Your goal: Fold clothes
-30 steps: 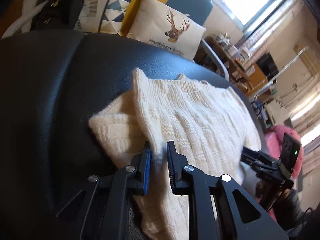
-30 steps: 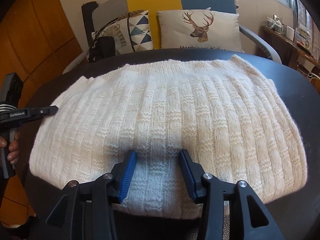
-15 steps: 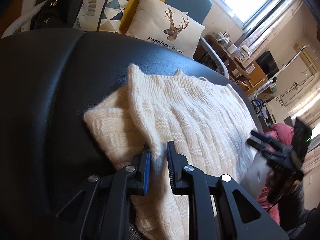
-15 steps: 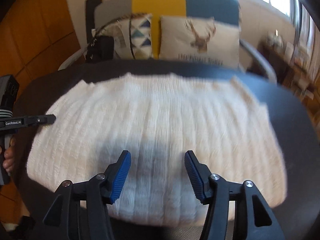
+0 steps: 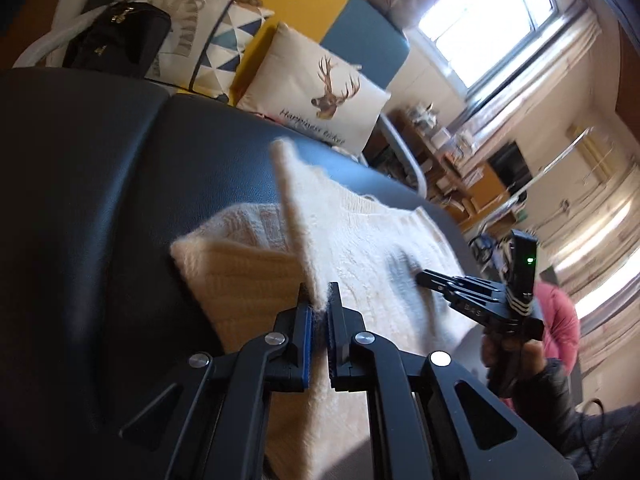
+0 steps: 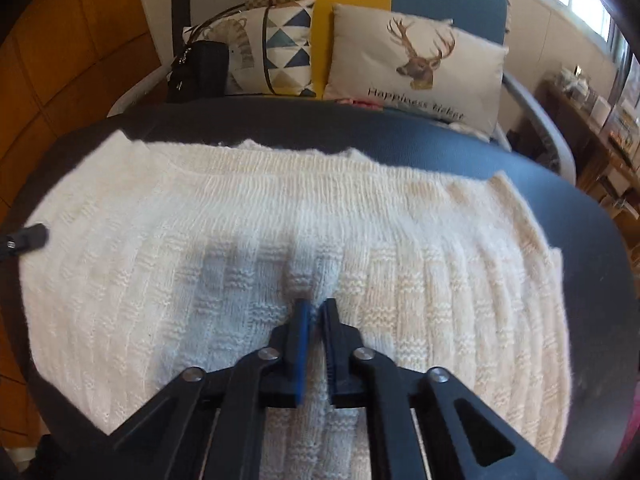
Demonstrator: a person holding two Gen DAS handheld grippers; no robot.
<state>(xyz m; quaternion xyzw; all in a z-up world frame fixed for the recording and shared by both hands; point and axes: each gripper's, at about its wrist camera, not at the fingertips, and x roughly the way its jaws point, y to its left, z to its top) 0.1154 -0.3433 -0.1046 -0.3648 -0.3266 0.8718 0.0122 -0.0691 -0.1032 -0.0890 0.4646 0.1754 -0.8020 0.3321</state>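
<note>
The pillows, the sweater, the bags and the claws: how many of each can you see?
Pillows: 2, the deer pillow and the triangle pillow
Sweater: 1, the cream sweater
Black bag: 1
Claws: 2, the left claw and the right claw, each shut on the sweater
Total: 6

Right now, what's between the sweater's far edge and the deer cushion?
Only a bare strip of the black padded surface between sweater and deer cushion; clearest in the right wrist view.
</note>
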